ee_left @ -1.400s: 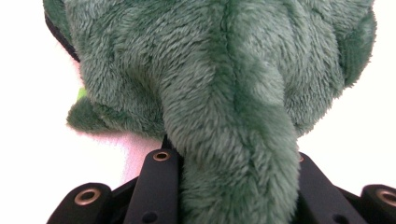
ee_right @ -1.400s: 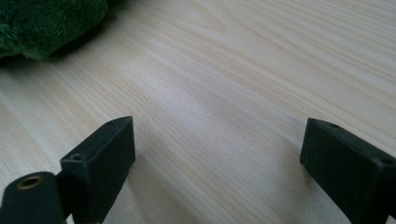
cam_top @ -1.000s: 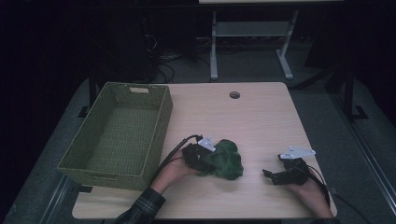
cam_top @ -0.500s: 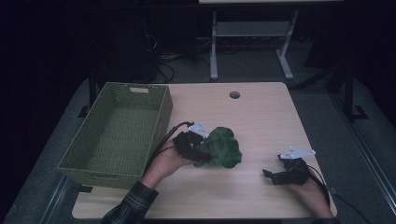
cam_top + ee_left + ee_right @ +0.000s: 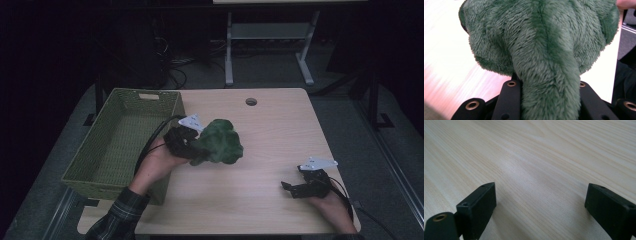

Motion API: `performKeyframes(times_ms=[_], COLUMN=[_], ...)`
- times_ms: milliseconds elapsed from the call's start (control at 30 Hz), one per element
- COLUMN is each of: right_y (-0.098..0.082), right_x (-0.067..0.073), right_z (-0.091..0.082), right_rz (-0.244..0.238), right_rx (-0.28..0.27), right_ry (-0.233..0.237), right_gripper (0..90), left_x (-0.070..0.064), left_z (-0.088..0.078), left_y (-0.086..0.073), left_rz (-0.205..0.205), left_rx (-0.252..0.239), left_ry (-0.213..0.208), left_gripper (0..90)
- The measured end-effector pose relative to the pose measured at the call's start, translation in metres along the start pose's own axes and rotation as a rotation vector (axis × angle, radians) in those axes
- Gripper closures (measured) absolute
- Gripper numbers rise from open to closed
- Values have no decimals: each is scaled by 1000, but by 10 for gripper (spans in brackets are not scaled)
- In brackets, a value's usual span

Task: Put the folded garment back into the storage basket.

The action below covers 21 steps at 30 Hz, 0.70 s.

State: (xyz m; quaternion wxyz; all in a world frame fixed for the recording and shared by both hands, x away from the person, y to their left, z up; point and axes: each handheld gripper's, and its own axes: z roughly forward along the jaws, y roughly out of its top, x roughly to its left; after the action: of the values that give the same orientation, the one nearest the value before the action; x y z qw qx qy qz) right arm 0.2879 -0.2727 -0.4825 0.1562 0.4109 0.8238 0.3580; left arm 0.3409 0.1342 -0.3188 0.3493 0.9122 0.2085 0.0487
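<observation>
While the left hand-held gripper (image 5: pixel 192 145) pinches a green plush (image 5: pixel 218 142) just right of the basket (image 5: pixel 120 145), right hand-held gripper (image 5: pixel 295 188) spread on the tabletop (image 5: pixel 270 130).

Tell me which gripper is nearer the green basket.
Left. The left gripper, clamped on the green plush toy, is beside the green basket; the right gripper rests far across the table.
</observation>
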Motion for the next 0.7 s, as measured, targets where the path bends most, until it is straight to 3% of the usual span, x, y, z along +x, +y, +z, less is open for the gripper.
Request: performKeyframes(times_ms=[700], right_y=[0], right_x=[0], right_z=[0], right_rz=[1], right_rx=[0], right_ry=[0], right_gripper=[97], left_x=[36], left_z=[-80], left_y=[-40], left_rz=[-116], left_rx=[-54], left_ry=[194], left_gripper=[714])
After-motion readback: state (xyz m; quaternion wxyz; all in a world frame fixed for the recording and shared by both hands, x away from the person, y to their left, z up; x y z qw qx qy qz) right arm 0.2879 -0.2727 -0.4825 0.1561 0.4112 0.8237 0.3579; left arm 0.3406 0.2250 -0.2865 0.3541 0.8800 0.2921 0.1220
